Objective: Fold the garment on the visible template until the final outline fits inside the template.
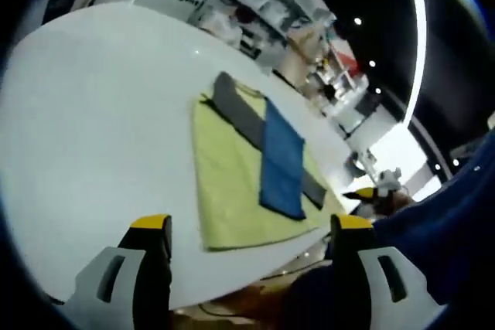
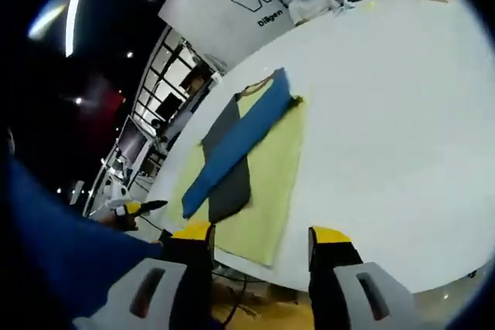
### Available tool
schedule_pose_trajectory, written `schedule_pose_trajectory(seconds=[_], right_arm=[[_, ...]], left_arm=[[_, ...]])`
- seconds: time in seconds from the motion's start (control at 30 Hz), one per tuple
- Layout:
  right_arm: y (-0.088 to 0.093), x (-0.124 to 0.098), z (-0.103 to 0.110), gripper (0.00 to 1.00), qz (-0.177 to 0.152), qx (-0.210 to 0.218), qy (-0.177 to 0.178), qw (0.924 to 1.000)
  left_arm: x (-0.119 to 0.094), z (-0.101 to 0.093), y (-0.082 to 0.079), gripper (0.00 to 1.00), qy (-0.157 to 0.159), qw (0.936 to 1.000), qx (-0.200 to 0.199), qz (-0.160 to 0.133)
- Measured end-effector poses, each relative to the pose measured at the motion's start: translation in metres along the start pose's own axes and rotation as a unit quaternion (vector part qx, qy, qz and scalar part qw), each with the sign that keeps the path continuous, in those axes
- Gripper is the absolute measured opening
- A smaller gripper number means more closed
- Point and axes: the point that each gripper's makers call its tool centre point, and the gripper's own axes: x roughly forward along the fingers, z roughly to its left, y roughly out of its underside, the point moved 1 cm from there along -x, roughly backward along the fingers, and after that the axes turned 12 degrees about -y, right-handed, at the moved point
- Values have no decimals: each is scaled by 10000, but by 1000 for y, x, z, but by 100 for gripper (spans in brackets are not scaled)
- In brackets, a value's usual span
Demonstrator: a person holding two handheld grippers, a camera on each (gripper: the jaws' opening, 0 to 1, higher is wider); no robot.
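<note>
Right now both my left gripper (image 1: 247, 226) and right gripper (image 2: 261, 235) hang spread and empty above the white table's (image 1: 100, 106) near edge. The garment (image 1: 280, 161), a blue strip crossed over grey, lies on the yellow template (image 1: 228, 183); I judge a careless pinch could snag the template too, dragging both off the edge.

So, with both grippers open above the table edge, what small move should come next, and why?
Probably lower the right gripper toward the near end of the blue strip. It lies crossed over the grey strip on the yellow template, and neither gripper holds anything. The left gripper is open too.
</note>
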Motion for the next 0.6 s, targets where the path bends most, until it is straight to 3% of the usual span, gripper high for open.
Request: schedule_pose_trajectory(seconds=[0.13,0.3,0.6], right_arm=[[17,2,-2,43,302,-43,0,9995],[15,5,5,40,3,171,-135,9998],[13,22,17,37,-191,405,-429,9981]], left_arm=[[-2,-7,9,77,185,9997,33,179],[-4,-9,12,75,237,9995,8,216],[3,-15,8,70,381,9990,-227,76]])
